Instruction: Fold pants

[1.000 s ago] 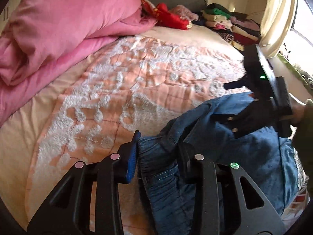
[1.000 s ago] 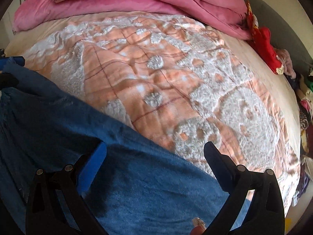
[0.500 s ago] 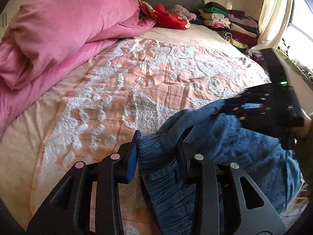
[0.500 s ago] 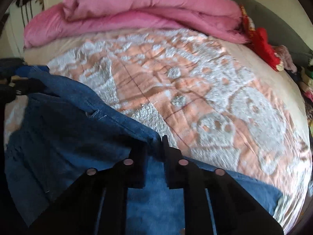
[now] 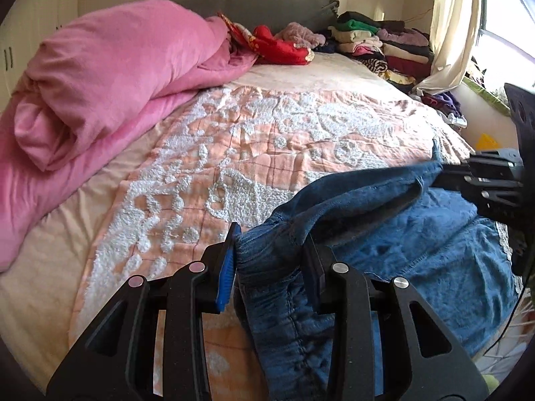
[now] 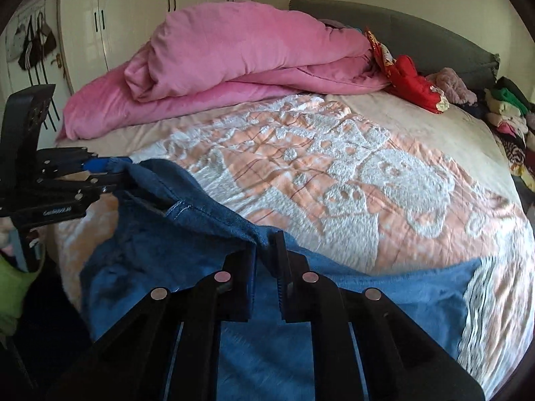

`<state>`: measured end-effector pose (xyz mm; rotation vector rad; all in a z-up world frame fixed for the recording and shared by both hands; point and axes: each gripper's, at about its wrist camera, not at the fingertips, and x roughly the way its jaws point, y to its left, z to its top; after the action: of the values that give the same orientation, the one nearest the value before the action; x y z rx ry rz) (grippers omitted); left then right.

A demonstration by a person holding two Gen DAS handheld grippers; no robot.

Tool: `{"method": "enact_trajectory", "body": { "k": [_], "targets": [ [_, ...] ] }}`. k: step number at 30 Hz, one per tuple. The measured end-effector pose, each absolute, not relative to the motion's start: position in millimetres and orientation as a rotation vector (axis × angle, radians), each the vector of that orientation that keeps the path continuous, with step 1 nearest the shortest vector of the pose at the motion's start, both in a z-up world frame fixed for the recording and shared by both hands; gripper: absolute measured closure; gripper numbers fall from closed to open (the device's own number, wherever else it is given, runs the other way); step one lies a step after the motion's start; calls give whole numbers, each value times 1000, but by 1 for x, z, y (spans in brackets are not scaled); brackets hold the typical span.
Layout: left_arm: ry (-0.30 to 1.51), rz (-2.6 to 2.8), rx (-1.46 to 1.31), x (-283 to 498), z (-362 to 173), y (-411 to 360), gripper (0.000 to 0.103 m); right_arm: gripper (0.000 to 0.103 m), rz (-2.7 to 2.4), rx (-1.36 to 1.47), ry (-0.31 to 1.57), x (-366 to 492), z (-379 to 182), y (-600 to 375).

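Note:
The blue denim pants (image 5: pixel 401 254) lie at the near edge of the bed and also show in the right wrist view (image 6: pixel 187 250). My left gripper (image 5: pixel 271 250) is shut on the bunched elastic waistband at one end. My right gripper (image 6: pixel 265 244) is shut on the waist edge further along and holds it lifted off the bedspread. Each gripper shows in the other's view: the right one (image 5: pixel 444 170) at the far right, the left one (image 6: pixel 110 170) at the far left. The stretched edge hangs between them; the rest of the pants drapes below.
The bed has a peach and white tufted bedspread (image 5: pixel 267 140). A rolled pink duvet (image 5: pixel 100 77) lies at the back left. A red garment (image 5: pixel 284 46) and stacks of folded clothes (image 5: pixel 374 43) sit by the grey headboard. A curtain (image 5: pixel 448 23) hangs at the right, wardrobes (image 6: pixel 150 3) behind.
My right gripper was open over the pants a second ago; it has closed on the waist edge and lifted it. Both grippers have risen and the edge between them is stretched.

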<state>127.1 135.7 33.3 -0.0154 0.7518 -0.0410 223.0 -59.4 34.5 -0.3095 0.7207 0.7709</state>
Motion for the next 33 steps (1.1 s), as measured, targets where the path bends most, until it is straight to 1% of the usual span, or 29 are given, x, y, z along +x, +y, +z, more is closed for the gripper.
{"method": "enact_trajectory", "body": {
  "k": [15,24,33],
  "targets": [
    [712,-98,1,64,37,117,77,93,773,-237,725,130,36,-88],
    [757,-148,-45,39,19,118,76,93,771,-203,735,90,28,-97],
    [799,-177,5,24,6,110,75,93,771,-241,776,66,10,-99]
  ]
}}
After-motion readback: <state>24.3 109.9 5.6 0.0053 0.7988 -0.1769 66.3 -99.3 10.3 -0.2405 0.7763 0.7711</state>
